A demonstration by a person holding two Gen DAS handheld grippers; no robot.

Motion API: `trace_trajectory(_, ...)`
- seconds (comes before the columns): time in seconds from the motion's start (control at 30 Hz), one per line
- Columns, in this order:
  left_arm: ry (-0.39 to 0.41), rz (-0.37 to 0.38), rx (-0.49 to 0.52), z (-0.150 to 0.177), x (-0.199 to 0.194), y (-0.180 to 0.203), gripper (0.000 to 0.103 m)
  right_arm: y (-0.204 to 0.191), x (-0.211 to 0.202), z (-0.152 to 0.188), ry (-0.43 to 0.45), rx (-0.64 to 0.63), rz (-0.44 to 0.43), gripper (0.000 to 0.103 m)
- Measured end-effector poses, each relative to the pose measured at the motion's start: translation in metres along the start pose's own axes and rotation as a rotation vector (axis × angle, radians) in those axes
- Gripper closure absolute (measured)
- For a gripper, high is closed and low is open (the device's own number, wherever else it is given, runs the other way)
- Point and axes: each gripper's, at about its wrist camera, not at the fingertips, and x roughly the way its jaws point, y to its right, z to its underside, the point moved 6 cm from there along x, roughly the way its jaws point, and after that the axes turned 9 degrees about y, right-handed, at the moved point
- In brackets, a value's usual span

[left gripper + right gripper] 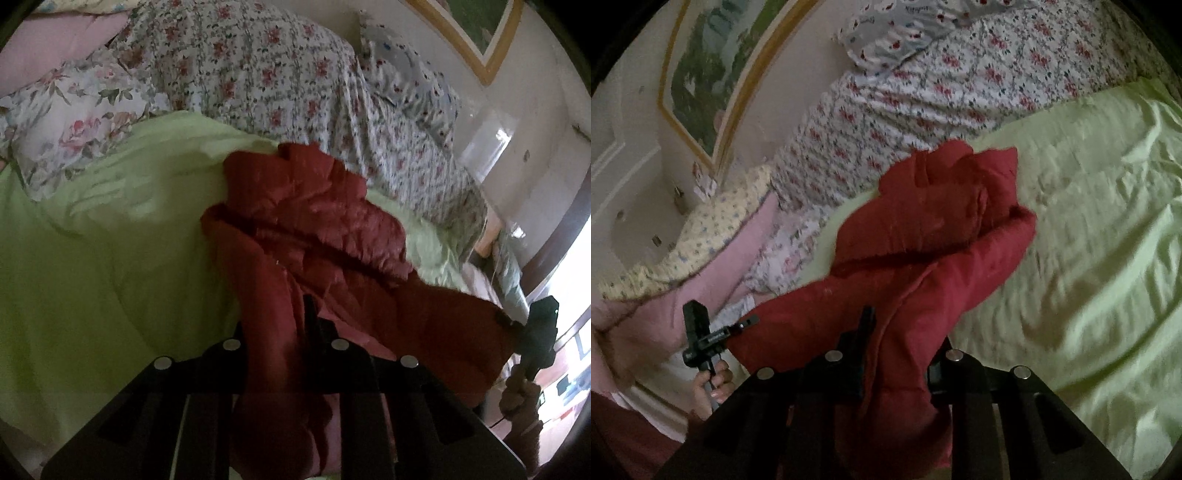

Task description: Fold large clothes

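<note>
While both grippers clamp it, your red quilted jacket [314,236] runs toward 12 o'clock on the green sheet [92,277].
Left gripper [275,332] and right gripper [897,343] each pinch puffy, crumpled fabric.

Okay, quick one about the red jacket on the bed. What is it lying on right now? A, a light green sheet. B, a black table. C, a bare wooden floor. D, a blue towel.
A: the red jacket, pinched by both the left gripper and the right gripper, lies across a light green sheet beside a flowered bedspread.
</note>
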Motion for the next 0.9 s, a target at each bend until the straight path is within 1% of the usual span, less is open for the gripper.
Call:
trace_trajectory(0.2,0.047,-0.001,0.006,-0.032,0.013,0.004,0.09,0.005,0.012,-0.037,0.077,0.009,-0.001,0.084)
trace_trajectory(0.37,0.062,-0.009,-0.001,-0.053,0.029,0.006,0.09,0.013,0.029,-0.066,0.122,-0.006,0.036,0.084)
trace_trajectory(0.47,0.072,-0.014,-0.009,-0.064,0.04,0.009,0.09,0.017,0.039,-0.078,0.138,-0.037,0.08,0.084)
trace_trajectory(0.5,0.065,-0.02,-0.012,-0.066,0.042,0.01,0.09,0.017,0.042,-0.081,0.144,-0.045,0.092,0.084)
trace_trajectory(0.63,0.075,-0.047,-0.012,-0.077,0.052,0.015,0.09,0.021,0.053,-0.093,0.167,-0.052,0.132,0.084)
trace_trajectory(0.9,0.092,-0.078,-0.043,-0.096,0.079,0.012,0.09,0.033,0.074,-0.115,0.195,-0.033,0.156,0.084)
